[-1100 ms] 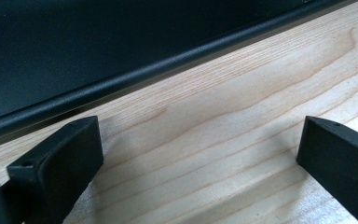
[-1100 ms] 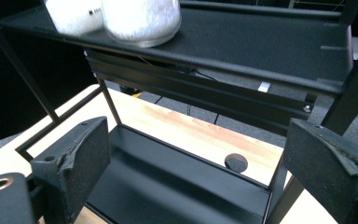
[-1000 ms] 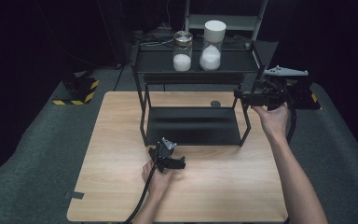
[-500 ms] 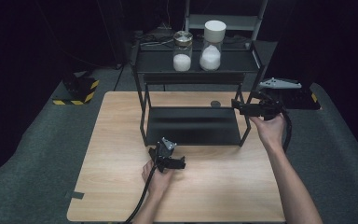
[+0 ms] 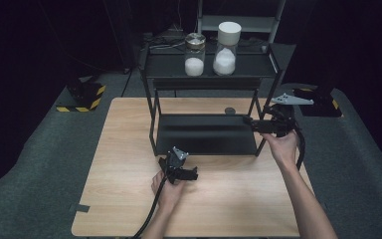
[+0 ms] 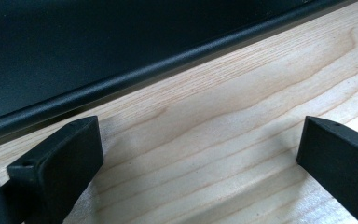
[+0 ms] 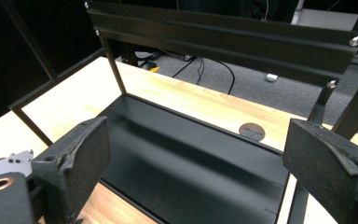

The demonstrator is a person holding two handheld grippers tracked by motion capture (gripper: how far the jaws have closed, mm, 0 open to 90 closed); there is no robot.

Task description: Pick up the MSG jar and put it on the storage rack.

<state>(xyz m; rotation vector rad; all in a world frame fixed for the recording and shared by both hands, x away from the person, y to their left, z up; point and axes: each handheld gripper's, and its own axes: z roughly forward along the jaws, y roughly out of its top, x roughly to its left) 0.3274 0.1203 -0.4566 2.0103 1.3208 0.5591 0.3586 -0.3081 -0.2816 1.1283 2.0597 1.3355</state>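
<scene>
On wooden table (image 5: 129, 149), black rack (image 5: 206, 74)

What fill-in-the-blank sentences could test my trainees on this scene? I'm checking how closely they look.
1. The two jars stand on the rack's ____ shelf.
2. The jar with the white lid stands to the ____ of the other jar in the high view.
3. The left gripper sits low over the wooden ____.
4. Both grippers hold ____.

Missing words: top; right; table; nothing
</scene>
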